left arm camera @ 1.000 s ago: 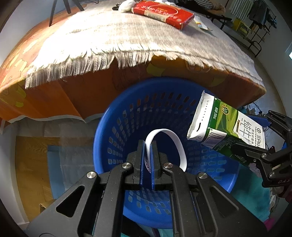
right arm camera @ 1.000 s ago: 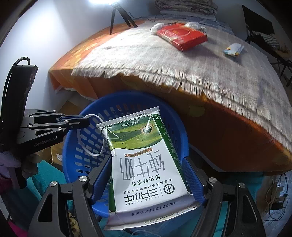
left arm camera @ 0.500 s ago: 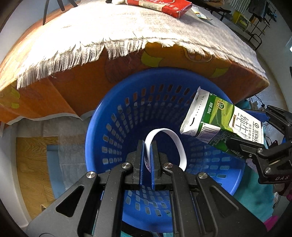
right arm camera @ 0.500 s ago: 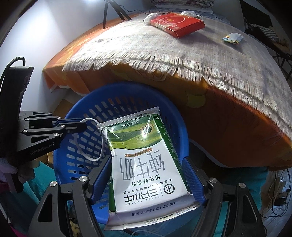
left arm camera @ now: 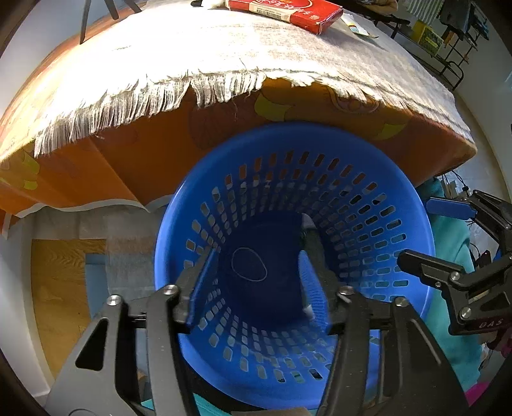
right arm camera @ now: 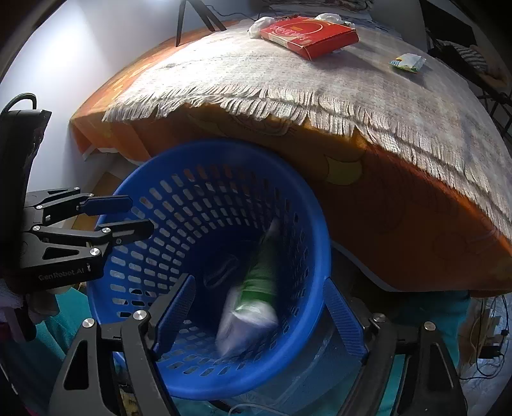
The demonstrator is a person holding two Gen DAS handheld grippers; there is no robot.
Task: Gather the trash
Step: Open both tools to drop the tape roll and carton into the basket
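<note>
A blue perforated basket [left arm camera: 377, 179] [right arm camera: 307, 224] stands below the table edge. My left gripper [left arm camera: 256, 281] is open and empty over its mouth. My right gripper [right arm camera: 256, 307] is open and empty over the basket; it also shows at the right of the left wrist view [left arm camera: 448, 236]. The green and white milk carton [right arm camera: 256, 288] lies blurred inside the basket. The white loop strip [left arm camera: 249, 264] lies on the basket floor. The left gripper shows in the right wrist view [right arm camera: 128, 214].
The table [right arm camera: 400, 224] with an orange cloth and a fringed grey mat [right arm camera: 288, 80] overhangs the basket. On it lie a red box [right arm camera: 308, 35] [left arm camera: 284, 9], a small snack wrapper [right arm camera: 408, 62] and crumpled white paper [right arm camera: 260, 25]. Teal fabric [left arm camera: 454, 249] lies beside the basket.
Both grippers opened. The milk carton dropped from the right gripper into the basket, and the white loop strip dropped from the left gripper to the basket floor.
</note>
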